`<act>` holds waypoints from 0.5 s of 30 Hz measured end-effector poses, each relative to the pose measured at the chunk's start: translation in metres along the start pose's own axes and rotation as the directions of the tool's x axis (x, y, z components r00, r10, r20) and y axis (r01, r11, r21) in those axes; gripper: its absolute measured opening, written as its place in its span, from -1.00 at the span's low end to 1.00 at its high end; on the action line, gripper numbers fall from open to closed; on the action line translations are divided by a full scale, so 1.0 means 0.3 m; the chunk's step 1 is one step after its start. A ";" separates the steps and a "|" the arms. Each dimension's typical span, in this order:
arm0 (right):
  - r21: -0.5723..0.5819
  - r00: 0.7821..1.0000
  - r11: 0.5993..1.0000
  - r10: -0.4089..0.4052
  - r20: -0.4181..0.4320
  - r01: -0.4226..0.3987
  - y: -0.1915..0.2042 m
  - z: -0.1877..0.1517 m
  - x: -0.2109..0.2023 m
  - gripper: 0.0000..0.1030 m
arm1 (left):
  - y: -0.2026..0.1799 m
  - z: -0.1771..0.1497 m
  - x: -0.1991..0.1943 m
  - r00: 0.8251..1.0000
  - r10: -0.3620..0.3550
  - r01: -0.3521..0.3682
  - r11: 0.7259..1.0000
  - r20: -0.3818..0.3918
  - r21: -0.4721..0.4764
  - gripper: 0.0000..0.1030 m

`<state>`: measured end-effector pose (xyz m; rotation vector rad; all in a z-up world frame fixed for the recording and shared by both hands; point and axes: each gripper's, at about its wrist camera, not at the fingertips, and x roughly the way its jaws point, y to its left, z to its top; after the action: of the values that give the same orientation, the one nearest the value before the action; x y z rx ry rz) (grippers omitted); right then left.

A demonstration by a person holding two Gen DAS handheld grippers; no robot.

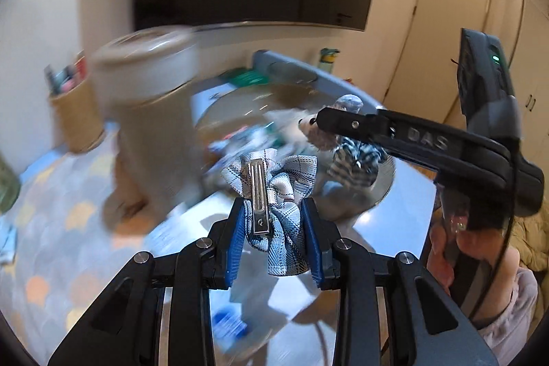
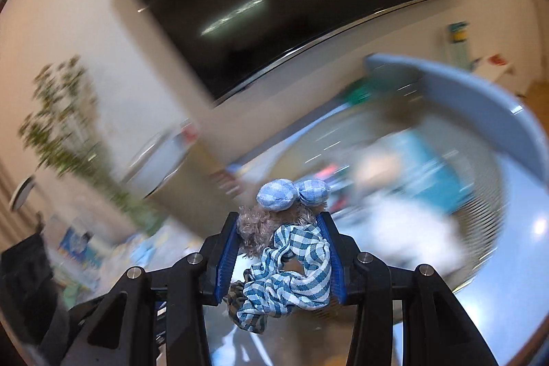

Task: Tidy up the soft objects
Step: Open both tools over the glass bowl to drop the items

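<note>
left tool (image 1: 274, 228) clamps the plaid bow clip (image 1: 271, 194), right tool (image 2: 279, 249) clamps the plush toy (image 2: 284, 249); carry both steady, do not loosen the squeeze.

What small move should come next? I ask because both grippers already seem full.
Probably carry both on toward the blue tub and lower them in. The left gripper is shut on a plaid bow clip, the right gripper on a small plush toy, and both hang above the tub's clutter.

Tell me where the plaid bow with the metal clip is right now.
The plaid bow is clamped in the left gripper, centre of the left wrist view, metal clip facing the camera, with the right gripper's stuffed toy just beyond to its right.
</note>
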<state>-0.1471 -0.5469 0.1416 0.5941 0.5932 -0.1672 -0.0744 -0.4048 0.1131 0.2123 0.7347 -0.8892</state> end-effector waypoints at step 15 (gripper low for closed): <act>-0.047 0.965 0.965 -0.259 -0.042 0.258 -0.241 0.257 0.084 0.82 | -0.139 0.212 0.268 0.996 0.084 -0.084 0.996 0.017 -0.003 0.84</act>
<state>-0.1123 -0.6499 0.1440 0.4805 0.7188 -0.3867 -0.0424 -0.5106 0.1120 0.2316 0.7058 -0.8090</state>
